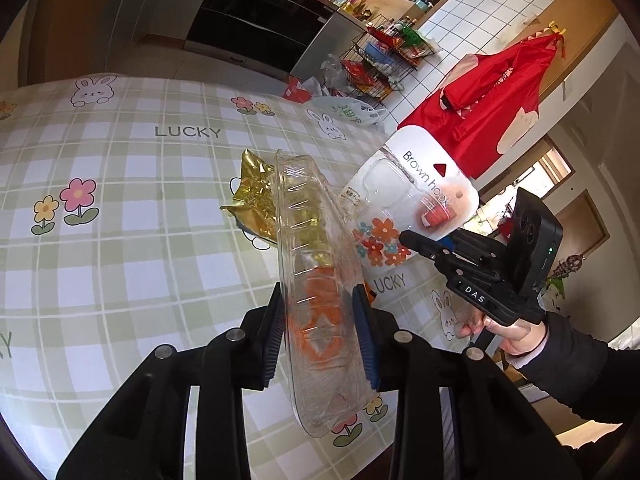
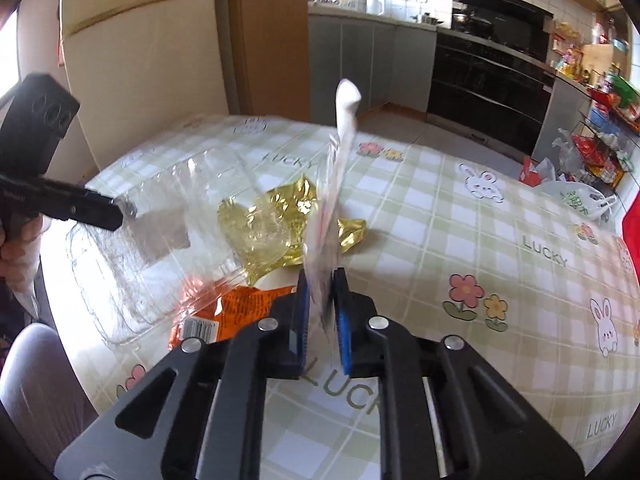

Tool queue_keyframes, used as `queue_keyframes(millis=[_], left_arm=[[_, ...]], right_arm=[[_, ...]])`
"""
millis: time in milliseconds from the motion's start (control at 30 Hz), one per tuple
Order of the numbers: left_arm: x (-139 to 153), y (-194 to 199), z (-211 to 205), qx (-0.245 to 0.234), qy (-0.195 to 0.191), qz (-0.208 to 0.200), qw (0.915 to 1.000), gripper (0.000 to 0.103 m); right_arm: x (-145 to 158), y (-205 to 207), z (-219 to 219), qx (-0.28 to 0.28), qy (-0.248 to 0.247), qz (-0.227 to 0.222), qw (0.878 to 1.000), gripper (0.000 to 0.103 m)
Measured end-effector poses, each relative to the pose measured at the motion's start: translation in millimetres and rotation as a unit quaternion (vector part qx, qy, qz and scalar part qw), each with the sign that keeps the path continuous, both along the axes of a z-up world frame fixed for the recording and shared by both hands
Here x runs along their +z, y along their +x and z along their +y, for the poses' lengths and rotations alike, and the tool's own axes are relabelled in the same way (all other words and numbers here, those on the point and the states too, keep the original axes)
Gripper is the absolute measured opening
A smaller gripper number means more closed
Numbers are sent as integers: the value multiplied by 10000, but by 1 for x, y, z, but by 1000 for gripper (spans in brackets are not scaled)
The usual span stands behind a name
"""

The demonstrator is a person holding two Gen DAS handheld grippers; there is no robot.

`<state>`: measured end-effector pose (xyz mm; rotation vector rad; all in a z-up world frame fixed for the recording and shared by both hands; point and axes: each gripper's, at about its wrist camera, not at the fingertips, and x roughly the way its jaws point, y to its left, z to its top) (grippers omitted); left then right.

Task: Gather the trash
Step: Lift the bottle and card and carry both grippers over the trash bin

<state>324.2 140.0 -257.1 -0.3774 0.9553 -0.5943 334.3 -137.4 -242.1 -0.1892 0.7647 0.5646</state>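
Checked tablecloth under gold wrapper

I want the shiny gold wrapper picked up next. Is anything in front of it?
Yes. The crumpled gold foil wrapper lies behind the clear plastic clamshell box held in the left gripper.

My left gripper pinches a clear glossy plastic tray; beside it, crinkled shiny gold foil. My right gripper clamps smooth white card-and-blister packaging; the tablecloth looks slick.
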Motion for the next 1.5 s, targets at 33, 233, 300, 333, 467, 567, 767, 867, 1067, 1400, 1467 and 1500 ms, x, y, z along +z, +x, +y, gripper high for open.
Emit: queue_keyframes(millis=[33, 233, 300, 333, 467, 567, 767, 867, 1067, 1400, 1467, 1500], left_arm=[[2, -3, 0, 19, -17, -29, 10000, 32], [25, -24, 0, 233, -15, -292, 9993, 32], [34, -32, 2, 331, -4, -394, 9987, 32], [39, -36, 4, 377, 11, -453, 9983, 32], [59, -54, 7, 581, -5, -651, 9962, 32], [75, -71, 6, 741, 11, -826, 9938, 32], [107, -115, 0, 950, -26, -1231, 9878, 27], [119, -135, -7, 978, -51, -1354, 9859, 13], [94, -126, -34, 867, 14, -988, 9913, 10], [133, -155, -42, 907, -286, -1283, 9872, 10], [146, -167, -46, 902, -311, -1403, 9855, 10], [152, -173, -49, 910, -293, -1461, 9846, 10]], right_arm=[[5, -3, -3, -60, 65, -36, 10000, 15], [27, -24, -17, -272, 411, -146, 9987, 12], [33, -34, -20, -298, 530, -180, 9980, 12], [37, -39, -22, -308, 564, -208, 9977, 12], [50, -60, -31, -358, 719, -300, 9963, 11], [62, -79, -40, -444, 887, -374, 9944, 11], [89, -119, -54, -461, 1142, -592, 9906, 11], [102, -143, -60, -422, 1267, -690, 9886, 11], [105, -159, -64, -498, 1316, -637, 9880, 11], [133, -200, -78, -428, 1504, -852, 9840, 11], [135, -213, -81, -406, 1551, -845, 9834, 11], [135, -220, -82, -401, 1563, -836, 9834, 11]])
